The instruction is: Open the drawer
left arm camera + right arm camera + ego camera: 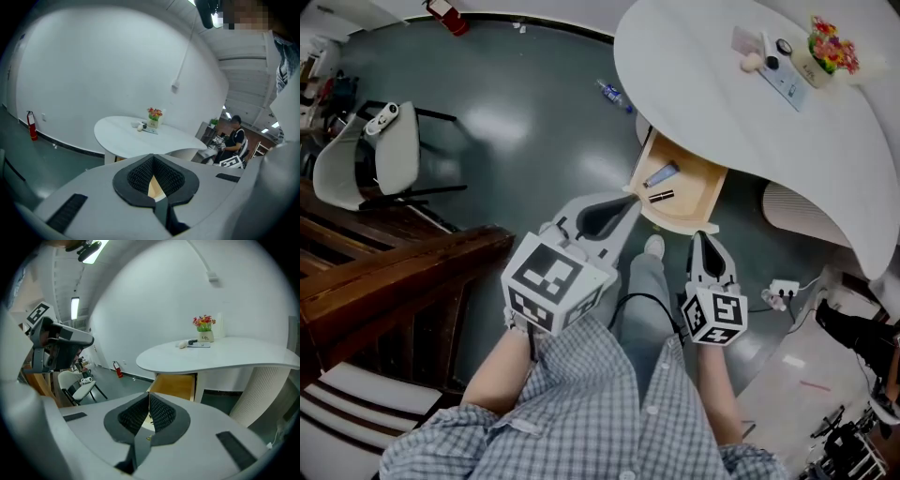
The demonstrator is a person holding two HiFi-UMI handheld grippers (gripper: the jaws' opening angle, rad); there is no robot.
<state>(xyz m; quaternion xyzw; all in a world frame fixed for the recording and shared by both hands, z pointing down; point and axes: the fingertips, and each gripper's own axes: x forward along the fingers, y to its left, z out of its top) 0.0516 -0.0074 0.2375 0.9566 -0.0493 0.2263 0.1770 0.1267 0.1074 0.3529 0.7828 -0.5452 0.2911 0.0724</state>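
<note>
Drawer (680, 187) seen pulled out under tabletop (722, 112) edge, frame centre; opening judged done. Left gripper (605, 217) and right gripper (705, 251): fingers closed, nothing held. Risk: protruding drawer bumped by leg (645, 281) or gripper, pushed back in.

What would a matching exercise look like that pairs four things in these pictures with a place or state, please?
Things:
1. drawer
2. flowers
3. chair
4. right gripper

Places or states:
A. on top of the white table
B. fingers together, nothing between them
C. open, below the table's edge
D. on the floor, far left in the head view

Pairs: 1-C, 2-A, 3-D, 4-B
</note>
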